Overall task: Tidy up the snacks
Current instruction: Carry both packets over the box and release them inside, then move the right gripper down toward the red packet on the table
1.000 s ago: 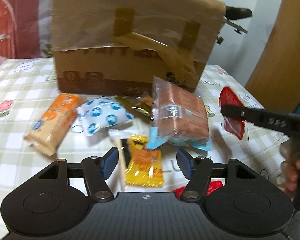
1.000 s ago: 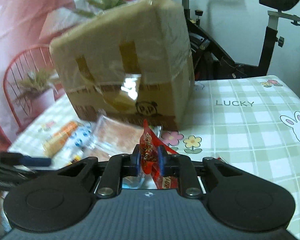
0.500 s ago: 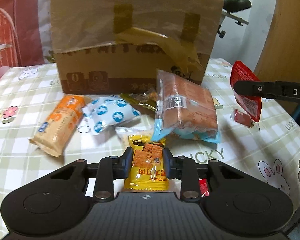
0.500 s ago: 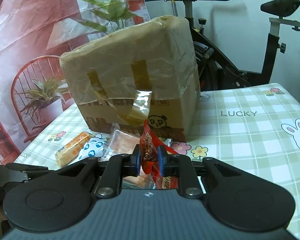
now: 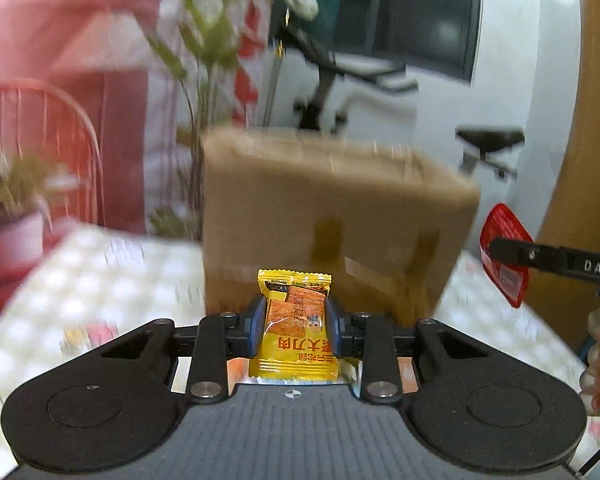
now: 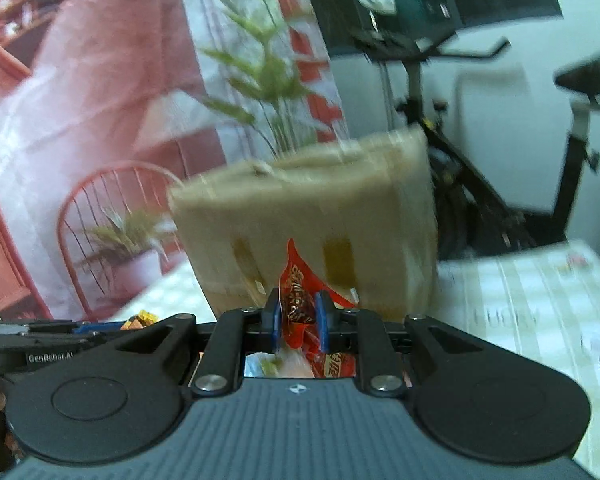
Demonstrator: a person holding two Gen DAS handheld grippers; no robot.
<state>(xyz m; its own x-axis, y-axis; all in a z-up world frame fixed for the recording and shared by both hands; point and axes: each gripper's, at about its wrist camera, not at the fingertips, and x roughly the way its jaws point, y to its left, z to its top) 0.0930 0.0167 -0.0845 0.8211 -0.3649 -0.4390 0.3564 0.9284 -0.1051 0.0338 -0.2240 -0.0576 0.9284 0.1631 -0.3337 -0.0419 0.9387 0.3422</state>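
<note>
The left gripper [image 5: 295,326] pinches a yellow snack packet [image 5: 294,326]; the right gripper [image 6: 298,320] is pressed tight on a red snack packet [image 6: 300,312]. Both face the cardboard box [image 5: 332,216] beyond; each packet should clear its top rim before release.

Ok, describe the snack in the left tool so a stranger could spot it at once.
Find the cardboard box on the checked table. In front of it the left tool pinches a small yellow packet showing orange crackers. The other held snack, the red packet to its right, is in the right tool.
</note>
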